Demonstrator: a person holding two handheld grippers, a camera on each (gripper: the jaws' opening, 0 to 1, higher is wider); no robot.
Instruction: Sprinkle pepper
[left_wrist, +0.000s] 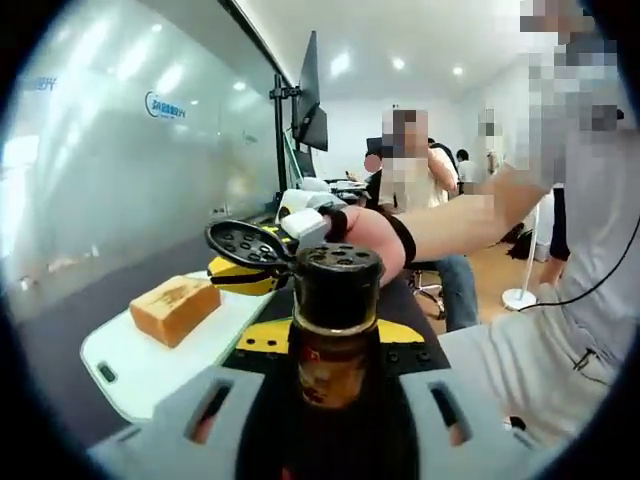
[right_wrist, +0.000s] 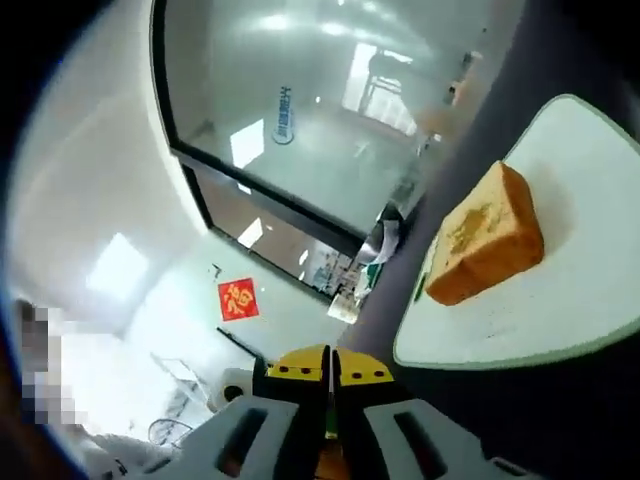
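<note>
**Q:** Where was the pepper when you looked?

**A:** In my left gripper view the pepper bottle (left_wrist: 335, 340) stood upright at bottom centre, a dark glass cylinder with a brownish label, between my left gripper (left_wrist: 330, 420) fingers, which were clamped on its sides. Its round black flip lid (left_wrist: 247, 243), dotted with small holes, hung open to the left of the neck, and the perforated black cap top faced the camera.

**Q:** And the other gripper?

**A:** The right gripper (left_wrist: 250, 272) showed at centre left of that frame, yellow and black, held by a person's hand (left_wrist: 365, 235). In my right gripper view its pale grey fingers (right_wrist: 245, 440) rose from the bottom edge, pressed almost together, yellow-tipped, with nothing I could see between them.

**Q:** What about the bread?

**A:** A thick slice of toast (right_wrist: 485, 235), golden-brown crust with a rough crumb face, lay on a white cutting board (right_wrist: 560, 330) with rounded corners, at the right of that frame. The board sat on a dark surface (right_wrist: 500, 420). In the left gripper view the same toast (left_wrist: 175, 308) lay at lower left, beside a frosted glass wall (left_wrist: 120, 160).
</note>
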